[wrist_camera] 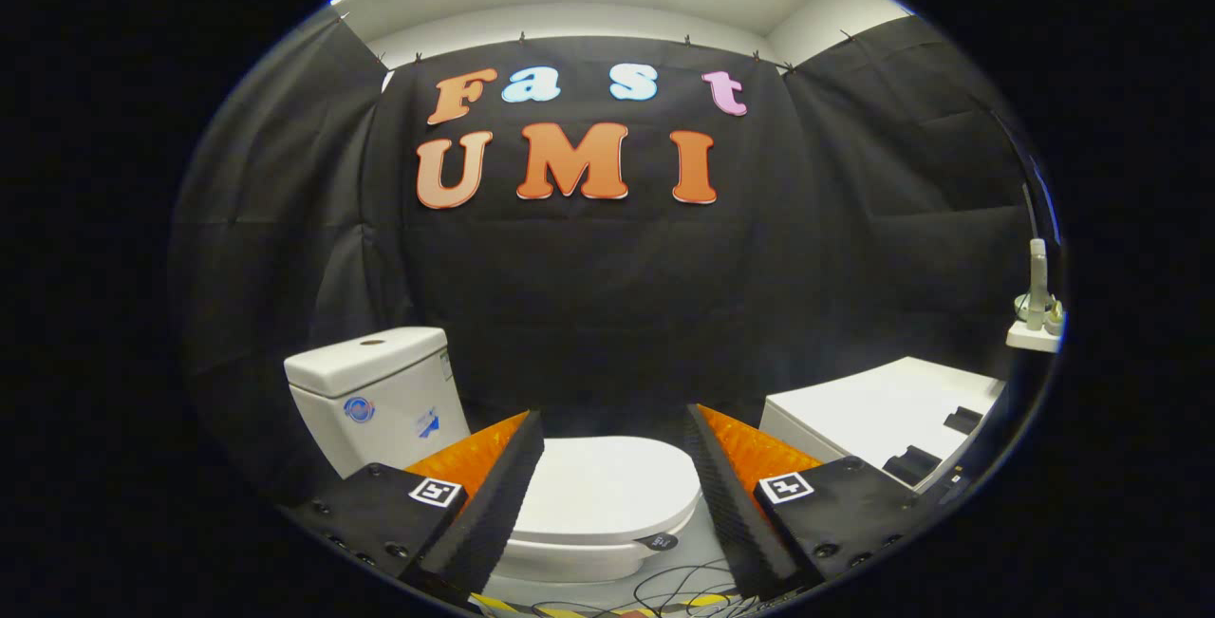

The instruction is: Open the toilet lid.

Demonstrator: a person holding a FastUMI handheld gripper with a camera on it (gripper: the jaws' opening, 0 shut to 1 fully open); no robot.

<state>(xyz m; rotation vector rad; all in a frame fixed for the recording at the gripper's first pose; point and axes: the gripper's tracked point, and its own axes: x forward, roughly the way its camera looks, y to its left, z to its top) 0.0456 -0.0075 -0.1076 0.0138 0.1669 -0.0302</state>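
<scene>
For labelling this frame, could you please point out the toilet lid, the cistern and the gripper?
toilet lid [607,485]: gripper view, closed top.
cistern [380,400]: gripper view, front wall.
gripper [615,423]: gripper view, between open fingertips.

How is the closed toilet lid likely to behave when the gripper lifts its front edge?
The toilet lid looks like stiff, glossy plastic, so it should probably swing up in one piece toward the tank rather than bend. Its smooth rounded rim may be slippery. The gripper is open, fingers apart above it.
</scene>
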